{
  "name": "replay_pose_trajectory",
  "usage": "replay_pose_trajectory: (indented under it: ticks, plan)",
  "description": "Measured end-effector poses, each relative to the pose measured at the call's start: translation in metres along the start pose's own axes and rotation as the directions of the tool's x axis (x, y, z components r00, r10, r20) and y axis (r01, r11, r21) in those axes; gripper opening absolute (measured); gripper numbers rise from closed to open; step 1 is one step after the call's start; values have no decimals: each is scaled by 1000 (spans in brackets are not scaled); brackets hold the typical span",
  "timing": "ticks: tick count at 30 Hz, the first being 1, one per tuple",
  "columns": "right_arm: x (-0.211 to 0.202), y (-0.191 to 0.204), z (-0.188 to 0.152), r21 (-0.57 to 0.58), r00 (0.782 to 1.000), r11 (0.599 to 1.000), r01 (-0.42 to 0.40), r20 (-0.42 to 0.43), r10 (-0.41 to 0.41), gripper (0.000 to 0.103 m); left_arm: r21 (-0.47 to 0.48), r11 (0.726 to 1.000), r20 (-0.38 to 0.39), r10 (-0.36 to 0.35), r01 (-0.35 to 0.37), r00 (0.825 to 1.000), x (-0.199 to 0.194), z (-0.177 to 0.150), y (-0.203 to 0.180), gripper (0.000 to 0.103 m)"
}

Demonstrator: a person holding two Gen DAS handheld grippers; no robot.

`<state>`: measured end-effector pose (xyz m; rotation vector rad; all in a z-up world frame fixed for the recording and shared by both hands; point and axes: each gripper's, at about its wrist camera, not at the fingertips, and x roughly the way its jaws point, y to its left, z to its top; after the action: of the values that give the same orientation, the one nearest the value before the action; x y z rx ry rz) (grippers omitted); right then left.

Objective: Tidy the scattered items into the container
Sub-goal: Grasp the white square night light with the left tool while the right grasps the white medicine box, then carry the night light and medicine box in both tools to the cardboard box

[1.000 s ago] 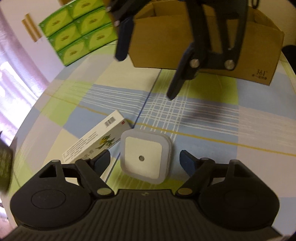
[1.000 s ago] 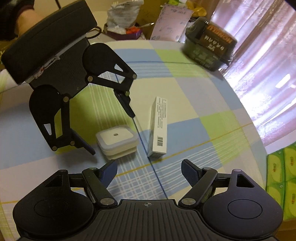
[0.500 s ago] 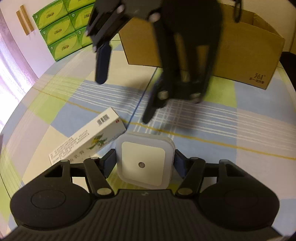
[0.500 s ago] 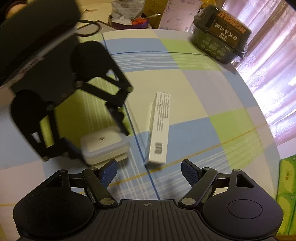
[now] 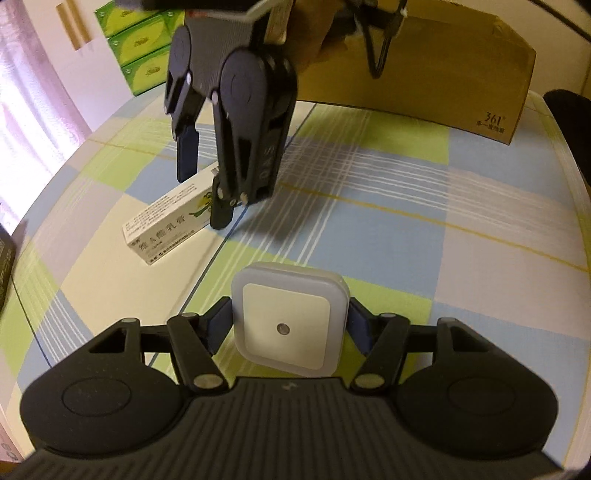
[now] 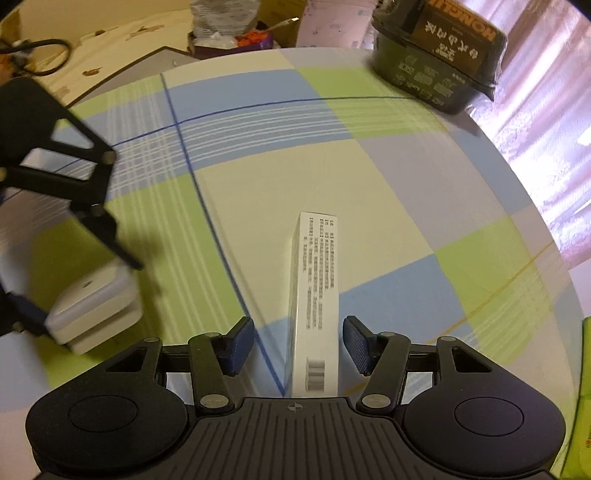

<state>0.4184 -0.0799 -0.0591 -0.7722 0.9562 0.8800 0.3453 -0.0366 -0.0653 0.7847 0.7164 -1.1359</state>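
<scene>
A white square night light (image 5: 290,325) with a small round sensor sits between the blue pads of my left gripper (image 5: 290,328), which is shut on its sides just over the checked tablecloth. From the right wrist view it shows blurred at the left as the night light (image 6: 92,306). A long white medicine box (image 6: 316,306) lies flat between the fingers of my right gripper (image 6: 298,345), which is open with a gap on each side. Seen from the left wrist, the right gripper (image 5: 203,195) straddles the medicine box (image 5: 166,225). The open cardboard box (image 5: 424,85) stands at the far table edge.
Green tissue packs (image 5: 144,48) are stacked against the wall at the far left. A dark wrapped carton (image 6: 439,48) stands near the table edge by the curtain. Bags and clutter (image 6: 229,33) lie beyond the table. The round table drops off on all sides.
My left gripper closed onto the night light. My right gripper came down and forward from above until its open fingers straddled the medicine box.
</scene>
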Motion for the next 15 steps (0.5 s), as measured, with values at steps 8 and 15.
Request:
replay_pose_trajectory:
  ticks: [8, 15]
  plan:
    - [-2, 2, -1, 48, 1000, 998, 31, -2, -31, 28, -19, 1000, 16, 15, -14, 1000, -1, 1, -3, 61]
    - [-37, 27, -32, 92, 997, 993, 73, -42, -69, 28, -22, 1000, -25, 18, -19, 1000, -5, 7, -23, 61]
